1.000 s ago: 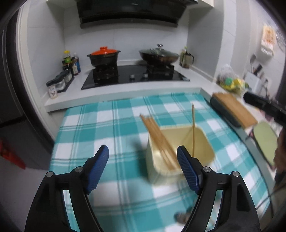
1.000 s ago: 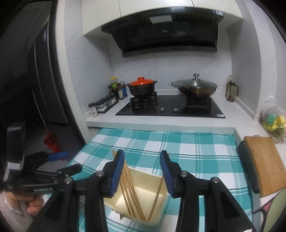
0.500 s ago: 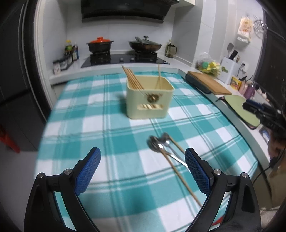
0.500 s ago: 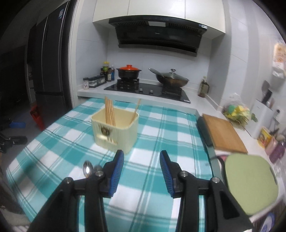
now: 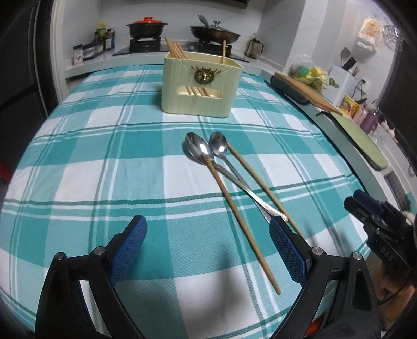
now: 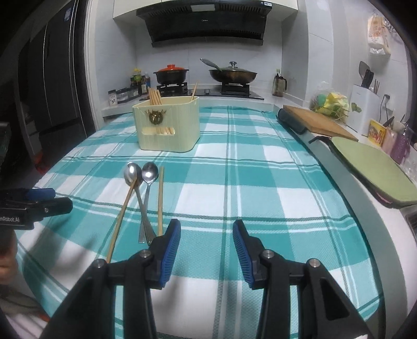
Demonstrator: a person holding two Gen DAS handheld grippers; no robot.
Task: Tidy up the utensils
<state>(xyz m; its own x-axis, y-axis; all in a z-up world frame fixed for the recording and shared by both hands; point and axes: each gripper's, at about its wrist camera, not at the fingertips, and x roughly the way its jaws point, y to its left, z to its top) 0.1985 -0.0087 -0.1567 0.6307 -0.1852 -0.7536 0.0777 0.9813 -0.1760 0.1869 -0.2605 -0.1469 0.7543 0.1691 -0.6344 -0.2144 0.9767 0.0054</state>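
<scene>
On the teal-and-white checked tabletop [image 5: 104, 161], two steel spoons [image 5: 200, 151] lie side by side with two loose wooden chopsticks [image 5: 242, 221], one crossing the left spoon's bowl, all well in front of the cream utensil holder [image 5: 199, 86] that bears a gold deer-head emblem and already has chopsticks standing inside. The left hand-held gripper [image 5: 208, 250] hangs with its jaws spread wide and empty, the near chopstick's end between its blue pads. Only the right wrist view shows the black range hood [image 6: 206, 22] and the tall fridge; there the right hand-held gripper [image 6: 206, 245] is also parted and holds nothing, just right of the utensil ends. Half a second ago both cameras sat farther back; now the spoons loom closer. "enRobot.AI" reads on the left tool in the right view, "DAS" on the right tool in the left view.
</scene>
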